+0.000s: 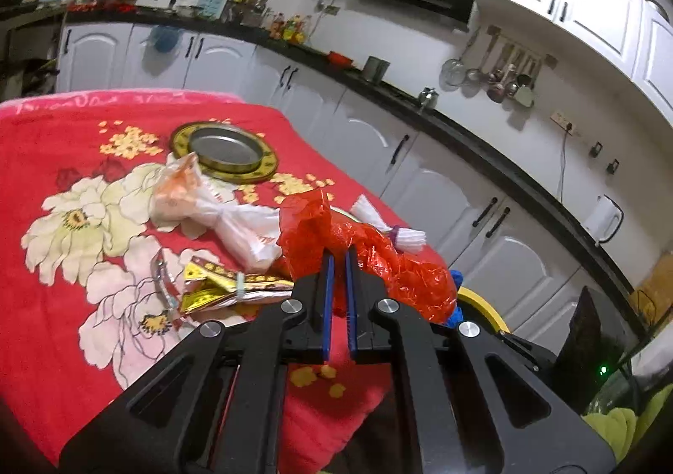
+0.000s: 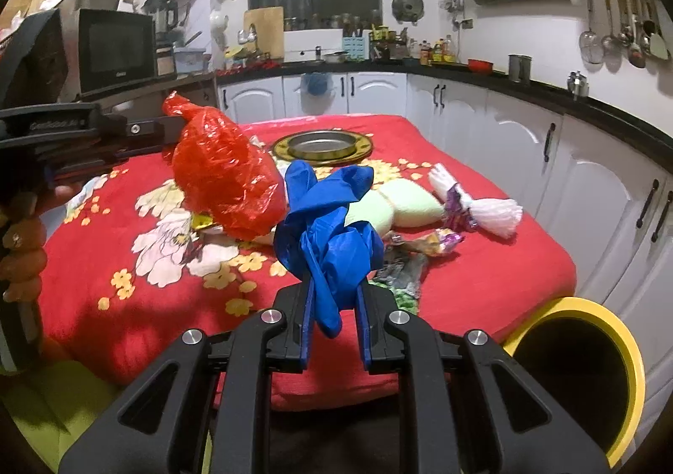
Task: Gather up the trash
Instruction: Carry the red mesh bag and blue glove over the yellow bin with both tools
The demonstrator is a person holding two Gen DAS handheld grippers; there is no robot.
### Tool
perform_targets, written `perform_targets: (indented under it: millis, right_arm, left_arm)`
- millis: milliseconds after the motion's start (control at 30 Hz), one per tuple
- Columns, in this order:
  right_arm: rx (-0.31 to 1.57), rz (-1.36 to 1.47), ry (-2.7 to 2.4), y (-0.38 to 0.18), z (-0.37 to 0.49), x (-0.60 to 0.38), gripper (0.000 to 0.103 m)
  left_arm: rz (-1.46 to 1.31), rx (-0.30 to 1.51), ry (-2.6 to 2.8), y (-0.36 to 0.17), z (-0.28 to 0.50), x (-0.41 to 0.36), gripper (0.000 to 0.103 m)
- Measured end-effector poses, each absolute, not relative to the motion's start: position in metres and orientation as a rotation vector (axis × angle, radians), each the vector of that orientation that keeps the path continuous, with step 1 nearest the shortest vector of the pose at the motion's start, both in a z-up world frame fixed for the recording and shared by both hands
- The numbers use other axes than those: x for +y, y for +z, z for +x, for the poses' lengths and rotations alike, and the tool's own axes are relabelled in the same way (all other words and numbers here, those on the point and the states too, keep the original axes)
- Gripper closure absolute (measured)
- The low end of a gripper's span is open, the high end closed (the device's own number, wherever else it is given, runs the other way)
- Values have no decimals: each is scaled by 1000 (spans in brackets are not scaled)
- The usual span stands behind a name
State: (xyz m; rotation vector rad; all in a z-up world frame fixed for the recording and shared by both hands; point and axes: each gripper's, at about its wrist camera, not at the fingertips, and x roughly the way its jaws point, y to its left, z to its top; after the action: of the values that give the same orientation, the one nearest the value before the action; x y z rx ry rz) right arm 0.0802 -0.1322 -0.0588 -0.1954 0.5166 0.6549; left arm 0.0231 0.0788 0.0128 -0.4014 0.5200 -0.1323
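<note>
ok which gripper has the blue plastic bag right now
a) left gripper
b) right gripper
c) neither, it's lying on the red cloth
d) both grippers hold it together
b) in the right wrist view the right gripper is shut on the crumpled blue plastic bag, lifted off the red cloth, while the left gripper is shut on the red plastic bag.

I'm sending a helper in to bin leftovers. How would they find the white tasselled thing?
Start at the red floral blanket, on the side nearest the white cabinets. There lies a white bundle of plastic strips, cinched by a purple band. Unlike the crumpled wrappers beside it, it fans out like a brush.
</note>
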Motion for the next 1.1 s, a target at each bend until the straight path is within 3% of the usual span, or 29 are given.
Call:
perform_targets:
  millis: [1100]
  right_arm:
    - [483, 7, 306, -35, 110, -271, 87]
  left_arm:
    - [-230, 505, -316, 32, 68, -29, 101]
